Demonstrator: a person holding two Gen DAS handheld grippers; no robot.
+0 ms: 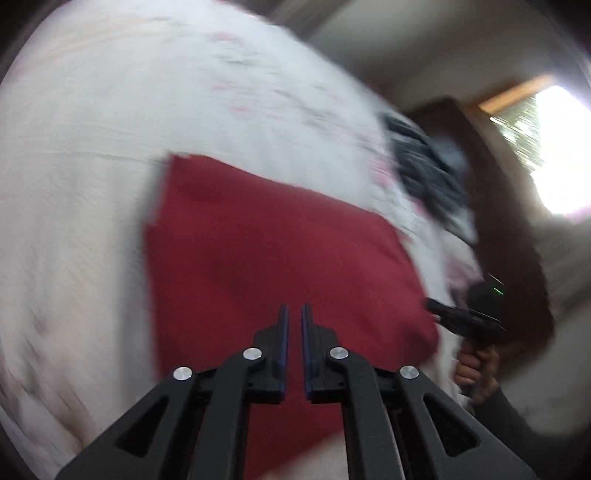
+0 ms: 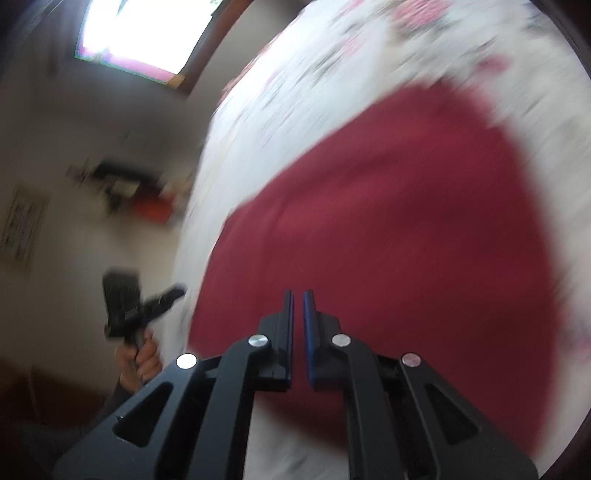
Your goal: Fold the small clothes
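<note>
The bed (image 1: 92,184) fills most of both views, covered with a white sheet (image 2: 295,110) carrying a faint pink floral print; heavy motion blur smears the pattern. On that sheet lies the red garment (image 1: 258,258), spread flat as a broad, roughly rectangular shape with straight edges on its left and far sides in the left wrist view. In the right wrist view the same cloth reads as a large rounded red patch. Beyond its far right corner, a dark bundle of cloth (image 1: 424,162) rests on the sheet near the bed's edge; I cannot make out its details. A bright window (image 2: 140,33) shows in the background.

My left gripper (image 1: 294,314) hangs above the near part of the red garment, its jaws drawn almost together with only a narrow slit between the blue pads, nothing held in them. My right gripper (image 2: 298,301) is in the same state: nearly closed, empty, over the garment's near edge. Whether either touches the cloth, I cannot tell. Each view shows the opposite hand (image 2: 142,356) wrapped around its handle, beside the bed.
</note>
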